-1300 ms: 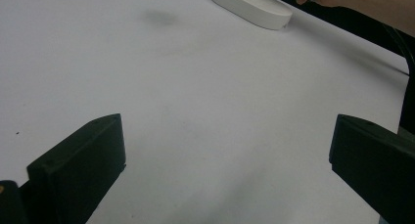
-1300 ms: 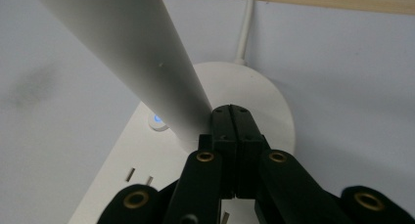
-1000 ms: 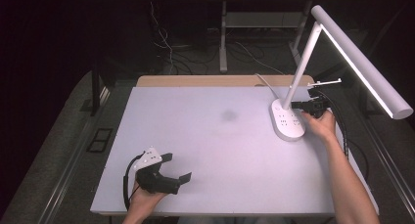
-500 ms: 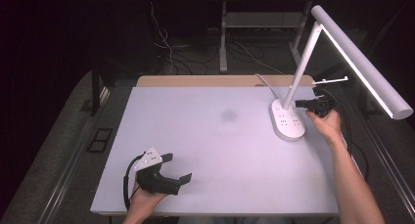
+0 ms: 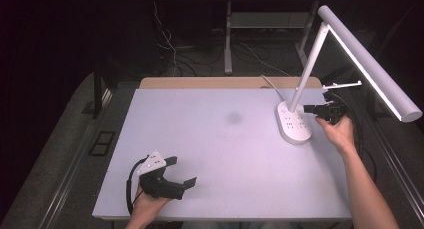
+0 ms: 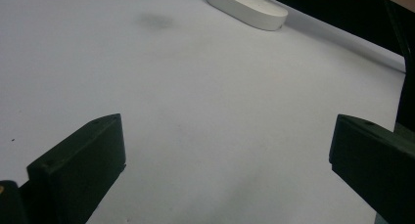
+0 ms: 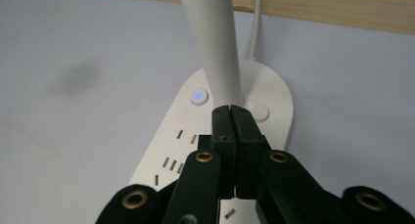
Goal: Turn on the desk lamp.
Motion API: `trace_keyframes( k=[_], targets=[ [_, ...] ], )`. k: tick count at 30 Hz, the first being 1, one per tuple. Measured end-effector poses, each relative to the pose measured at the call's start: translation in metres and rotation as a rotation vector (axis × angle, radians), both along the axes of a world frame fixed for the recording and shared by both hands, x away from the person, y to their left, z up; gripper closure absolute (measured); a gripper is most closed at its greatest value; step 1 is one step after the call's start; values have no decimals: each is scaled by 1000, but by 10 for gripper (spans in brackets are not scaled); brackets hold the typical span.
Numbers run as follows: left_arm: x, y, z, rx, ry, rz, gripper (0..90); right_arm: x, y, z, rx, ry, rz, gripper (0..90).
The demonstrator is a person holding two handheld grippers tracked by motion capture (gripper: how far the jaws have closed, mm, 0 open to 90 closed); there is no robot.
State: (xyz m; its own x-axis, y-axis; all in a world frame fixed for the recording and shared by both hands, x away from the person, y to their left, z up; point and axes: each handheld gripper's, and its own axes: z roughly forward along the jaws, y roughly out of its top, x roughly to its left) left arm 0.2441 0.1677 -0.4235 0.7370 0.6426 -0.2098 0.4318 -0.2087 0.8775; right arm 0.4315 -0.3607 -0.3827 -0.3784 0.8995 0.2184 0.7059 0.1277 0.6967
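Observation:
A white desk lamp stands at the table's right, its flat base [image 5: 293, 124] carrying sockets and its long head [image 5: 370, 61] lit. My right gripper [image 5: 307, 109] hovers just right of the lamp's stem, a little above the base, jaws shut with nothing between them. In the right gripper view the shut gripper [image 7: 231, 110] sits in front of the stem [image 7: 213, 43], beside a round button glowing blue [image 7: 198, 96]. My left gripper [image 5: 181, 171] rests at the table's near left, jaws wide open and empty. In the left gripper view, the left gripper [image 6: 227, 150] faces bare table, the lamp base [image 6: 247, 3] far off.
The white table top [image 5: 220, 154] has a faint dark smudge [image 5: 233, 118] near its middle. A wooden strip [image 5: 220, 82] runs along the far edge, where the lamp's cable [image 5: 270, 85] leaves. Dark floor, cables and a desk frame lie beyond.
My right gripper has lifted off the lamp base and drawn slightly away to the right, still shut. The left gripper has stayed put.

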Motion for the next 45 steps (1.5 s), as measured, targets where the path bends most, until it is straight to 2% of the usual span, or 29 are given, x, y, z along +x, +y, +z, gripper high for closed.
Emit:
trace_keyframes(
  k=[5,14,19,21,22,28,29,30,33,35,38,39,42,45],
  targets=[
    [0,0,0,-3,0,1,0,-12,3,1,1,2,4,891],
    [0,0,1,-3,-6,-4,0,-36,10,6,41,-20,39,890],
    [0,0,1,-6,-7,-5,0,-49,19,11,61,-34,64,841],
    [0,0,1,-6,-8,-6,0,-59,26,13,68,-51,59,747],
    [-1,0,2,-7,-8,-6,0,-59,26,13,68,-51,59,747],
    [-1,1,2,-8,-11,-2,0,-80,36,15,94,-76,76,570],
    [-1,1,2,-9,-12,-1,0,-86,39,15,102,-79,80,481],
    [-1,1,2,-9,-11,0,0,-86,39,15,102,-79,80,481],
    [-1,1,2,-8,-12,2,0,-95,43,15,114,-79,94,316],
    [-1,1,2,-9,-13,2,0,-102,47,14,123,-73,120,127],
    [-1,1,2,-7,-12,2,0,-111,50,12,103,-75,119,76],
    [-1,1,2,-7,-12,2,0,-114,51,11,105,-74,118,0],
    [-2,1,2,-9,-12,3,0,-122,51,7,138,-62,139,4],
    [-2,1,2,-10,-12,2,0,-130,52,3,140,-61,147,4]
  ],
)
